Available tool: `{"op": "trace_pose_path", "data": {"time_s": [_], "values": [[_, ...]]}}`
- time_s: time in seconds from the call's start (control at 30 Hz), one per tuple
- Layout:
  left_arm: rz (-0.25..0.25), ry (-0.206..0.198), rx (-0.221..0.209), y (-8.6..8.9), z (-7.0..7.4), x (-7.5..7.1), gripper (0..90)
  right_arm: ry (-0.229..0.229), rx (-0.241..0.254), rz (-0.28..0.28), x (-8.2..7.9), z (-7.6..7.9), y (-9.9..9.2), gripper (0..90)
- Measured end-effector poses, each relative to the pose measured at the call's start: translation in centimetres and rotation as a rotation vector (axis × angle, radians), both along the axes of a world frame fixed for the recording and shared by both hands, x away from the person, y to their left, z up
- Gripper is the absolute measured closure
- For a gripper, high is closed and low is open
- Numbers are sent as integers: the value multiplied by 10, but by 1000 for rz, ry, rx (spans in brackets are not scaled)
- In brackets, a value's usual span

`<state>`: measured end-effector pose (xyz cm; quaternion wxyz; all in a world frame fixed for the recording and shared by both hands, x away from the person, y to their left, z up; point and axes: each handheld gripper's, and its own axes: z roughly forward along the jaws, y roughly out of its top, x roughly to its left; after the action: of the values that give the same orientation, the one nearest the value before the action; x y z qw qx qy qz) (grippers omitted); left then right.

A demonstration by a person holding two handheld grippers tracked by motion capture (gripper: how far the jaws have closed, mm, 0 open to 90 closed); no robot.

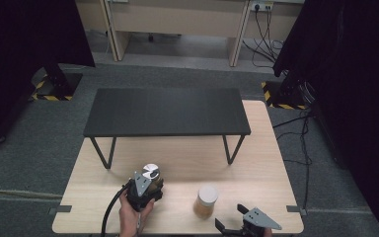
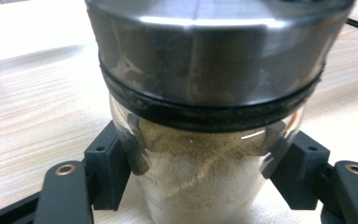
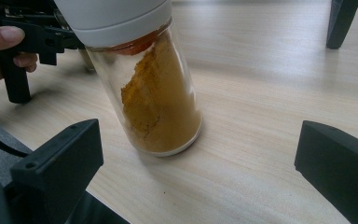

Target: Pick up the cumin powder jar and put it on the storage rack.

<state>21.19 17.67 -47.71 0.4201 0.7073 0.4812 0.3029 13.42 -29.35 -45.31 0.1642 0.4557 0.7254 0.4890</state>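
Note:
A glass jar with a steel lid (image 1: 151, 172) stands on the light wood table (image 1: 256, 163) near its front left. My left gripper (image 1: 148, 187) is shut on it, held by a hand from below. In the left gripper view the pads (image 2: 121, 163) press both sides of the glass under the lid, and pale beige powder (image 2: 200, 182) shows inside. A second jar (image 1: 206, 200) with a white lid and orange powder (image 3: 161, 98) stands upright to the right. My right gripper (image 1: 232, 218) sits just in front of that jar, jaws wide apart (image 3: 203, 149), not touching it.
A low black bench (image 1: 167, 111) on thin legs spans the table's far half; one leg (image 3: 340, 21) rises behind the orange jar. The other hand and left gripper (image 3: 28, 37) lie close beside that jar. Cables trail over the grey floor at right.

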Motion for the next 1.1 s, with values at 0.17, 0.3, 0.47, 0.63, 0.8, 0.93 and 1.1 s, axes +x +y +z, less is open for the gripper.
{"op": "trace_pose_path", "data": {"time_s": [0.17, 0.3, 0.47, 0.63, 0.8, 0.93, 1.1], "values": [[-6, -3, 9, 1, 2, -2, 302, 1, 1, -4, 0, 1, 0, 13], [-6, -16, 0, 5, 11, -7, 302, 1, 2, -4, 0, 0, -1, 13], [-4, -42, -8, 11, 25, -13, 302, 2, 3, 0, 1, 0, 0, 13], [-14, -54, -10, 17, 40, -18, 302, 3, 3, 2, 1, 0, 0, 13], [-18, -60, -33, 25, 53, -21, 302, 2, 4, 2, 1, 0, 0, 13], [-15, -70, -28, 28, 63, -22, 302, 3, 4, 0, 1, 0, -1, 14], [-10, -88, -25, 32, 76, -23, 302, 1, 4, -3, 0, 0, -1, 14]]}}
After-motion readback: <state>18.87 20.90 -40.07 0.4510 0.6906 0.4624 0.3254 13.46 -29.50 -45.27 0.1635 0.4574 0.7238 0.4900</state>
